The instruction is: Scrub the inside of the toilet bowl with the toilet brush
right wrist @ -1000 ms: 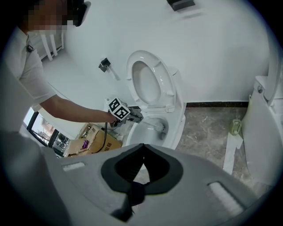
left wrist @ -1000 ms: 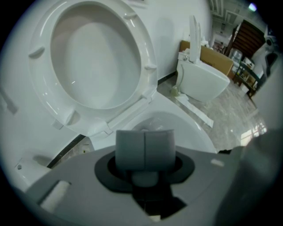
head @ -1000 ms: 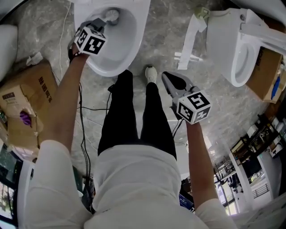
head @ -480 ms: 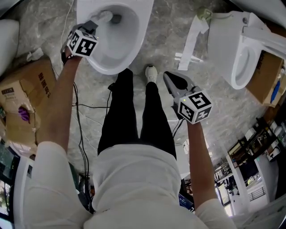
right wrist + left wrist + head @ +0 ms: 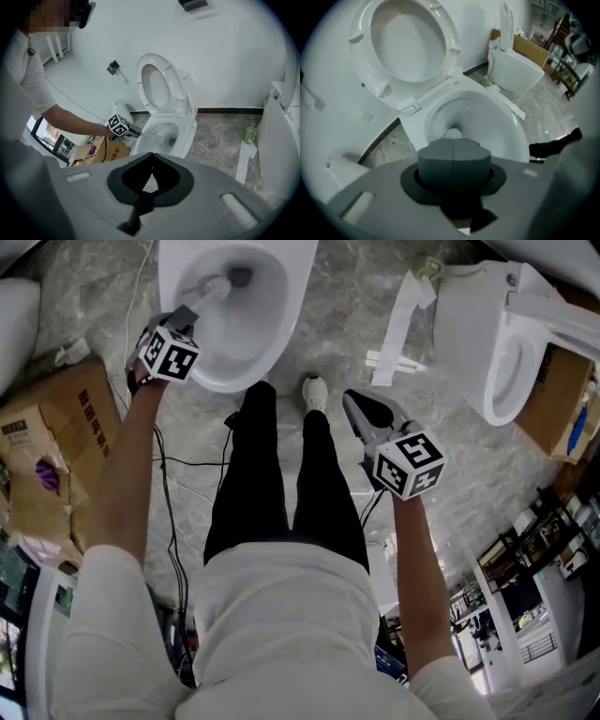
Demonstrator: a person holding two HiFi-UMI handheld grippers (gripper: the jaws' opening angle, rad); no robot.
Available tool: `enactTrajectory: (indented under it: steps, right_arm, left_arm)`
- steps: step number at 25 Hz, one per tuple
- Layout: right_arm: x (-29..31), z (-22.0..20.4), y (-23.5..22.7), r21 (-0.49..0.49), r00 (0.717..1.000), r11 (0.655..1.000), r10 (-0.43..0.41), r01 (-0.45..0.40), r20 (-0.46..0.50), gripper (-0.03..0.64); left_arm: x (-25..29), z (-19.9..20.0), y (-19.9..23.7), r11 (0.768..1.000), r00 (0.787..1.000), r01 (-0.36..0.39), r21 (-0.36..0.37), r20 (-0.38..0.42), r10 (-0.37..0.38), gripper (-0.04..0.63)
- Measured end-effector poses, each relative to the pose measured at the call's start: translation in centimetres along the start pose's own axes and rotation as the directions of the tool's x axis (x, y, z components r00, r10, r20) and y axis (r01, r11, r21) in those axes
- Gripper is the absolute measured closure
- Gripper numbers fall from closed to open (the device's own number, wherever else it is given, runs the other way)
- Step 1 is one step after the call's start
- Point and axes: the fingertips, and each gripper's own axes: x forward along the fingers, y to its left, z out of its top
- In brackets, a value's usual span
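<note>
- Head view: our left gripper (image 5: 190,313) reaches over the near left rim of the toilet bowl (image 5: 272,329). It is clenched on the near end of the toilet brush (image 5: 212,289).
- The brush slants away from us into the bowl, its head low on the far inner wall, beside the drain.
- Left gripper view: the jaws are pressed together, and the pale brush head (image 5: 453,134) shows just past them, down in the bowl.
- Our right gripper (image 5: 349,399) hangs well apart, on the right above the floor. Its jaws are closed on nothing.
- We judge the brush light, with a thin stiff handle and springy bristles.
- The handle is smooth, so it may twist in the jaws when we press sideways.
- A hold at the handle's end gives reach but little force. A hold nearer the head would press harder.
</note>
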Motion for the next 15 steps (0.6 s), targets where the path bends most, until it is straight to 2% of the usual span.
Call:
enactTrajectory:
  steps: [15]
  right_arm:
    - [-1.0,-1.3,0.5,0.010,1.000,1.000,-0.007,0.007,0.015,0.617]
  left_arm:
    - [1.0,-0.5,-5.9,0.996,0.997,0.077,0.046,-0.033,-0.075,0.442]
